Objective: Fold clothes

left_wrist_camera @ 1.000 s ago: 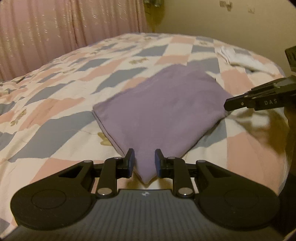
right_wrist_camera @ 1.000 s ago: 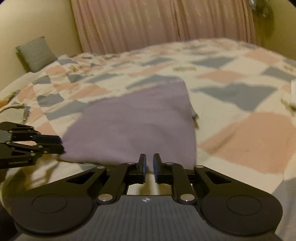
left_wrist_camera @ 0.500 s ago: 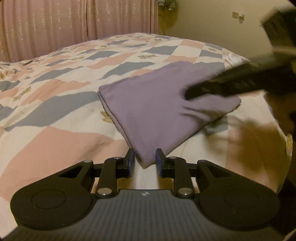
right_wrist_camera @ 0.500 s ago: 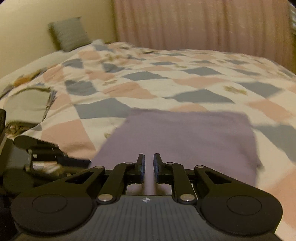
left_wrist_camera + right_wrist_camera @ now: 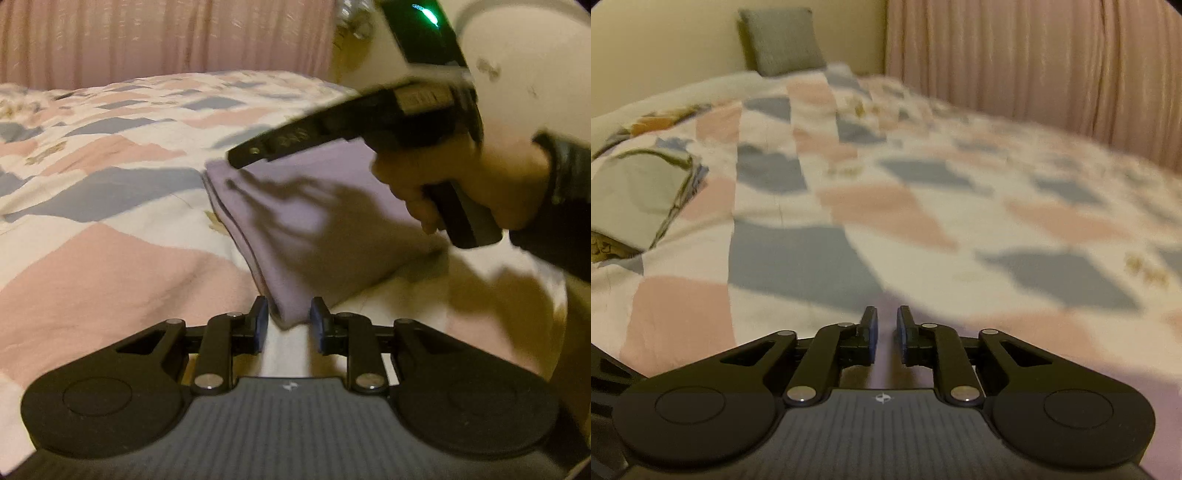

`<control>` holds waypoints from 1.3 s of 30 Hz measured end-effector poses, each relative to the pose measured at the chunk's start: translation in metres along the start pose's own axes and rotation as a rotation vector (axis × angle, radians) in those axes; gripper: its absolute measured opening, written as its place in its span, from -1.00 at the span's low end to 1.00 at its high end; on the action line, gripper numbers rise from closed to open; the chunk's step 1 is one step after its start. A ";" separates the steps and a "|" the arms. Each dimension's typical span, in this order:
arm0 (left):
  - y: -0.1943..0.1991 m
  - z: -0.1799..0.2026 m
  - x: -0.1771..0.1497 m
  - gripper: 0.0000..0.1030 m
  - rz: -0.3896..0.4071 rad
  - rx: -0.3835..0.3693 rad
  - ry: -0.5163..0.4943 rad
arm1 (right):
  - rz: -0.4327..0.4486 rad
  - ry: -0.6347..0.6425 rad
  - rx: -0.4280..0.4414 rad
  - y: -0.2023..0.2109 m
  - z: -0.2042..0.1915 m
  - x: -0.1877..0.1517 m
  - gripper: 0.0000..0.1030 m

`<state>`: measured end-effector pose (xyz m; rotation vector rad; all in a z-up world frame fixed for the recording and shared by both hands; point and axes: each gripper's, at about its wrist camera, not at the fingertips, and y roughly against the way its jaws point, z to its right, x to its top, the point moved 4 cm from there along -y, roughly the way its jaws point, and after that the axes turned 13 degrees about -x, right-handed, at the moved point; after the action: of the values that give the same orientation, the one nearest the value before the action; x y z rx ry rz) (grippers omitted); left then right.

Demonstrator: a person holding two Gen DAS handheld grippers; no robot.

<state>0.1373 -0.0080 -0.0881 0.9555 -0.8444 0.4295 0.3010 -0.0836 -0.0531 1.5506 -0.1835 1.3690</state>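
Folded purple cloth [image 5: 314, 221] corner between parted left tongs [image 5: 286, 319]; right tongs [image 5: 885, 334] parted, empty, above cloth.

My left gripper [image 5: 286, 323] is matte black: two linkage arms with silver pivot screws, blue pads [image 5: 260, 320] on the fingers, a ribbed grey body with a small white logo. My right gripper [image 5: 885, 332] matches it. My right hand [image 5: 458, 184] wears a dark sleeve [image 5: 565, 206].
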 end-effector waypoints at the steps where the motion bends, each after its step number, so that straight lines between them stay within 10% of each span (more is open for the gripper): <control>1: 0.003 0.000 0.003 -0.62 0.023 -0.008 0.020 | -0.003 0.028 -0.006 -0.003 0.001 0.001 -0.44; 33: -0.010 0.000 -0.004 -0.60 -0.009 0.057 0.052 | -0.085 0.226 0.027 -0.056 -0.018 -0.003 -0.74; 39: 0.004 0.007 0.009 -0.64 0.032 0.071 0.027 | 0.004 0.093 -0.006 0.005 0.015 -0.004 -0.72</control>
<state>0.1375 -0.0121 -0.0769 1.0011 -0.8252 0.5019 0.3059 -0.0991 -0.0512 1.4791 -0.1328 1.4389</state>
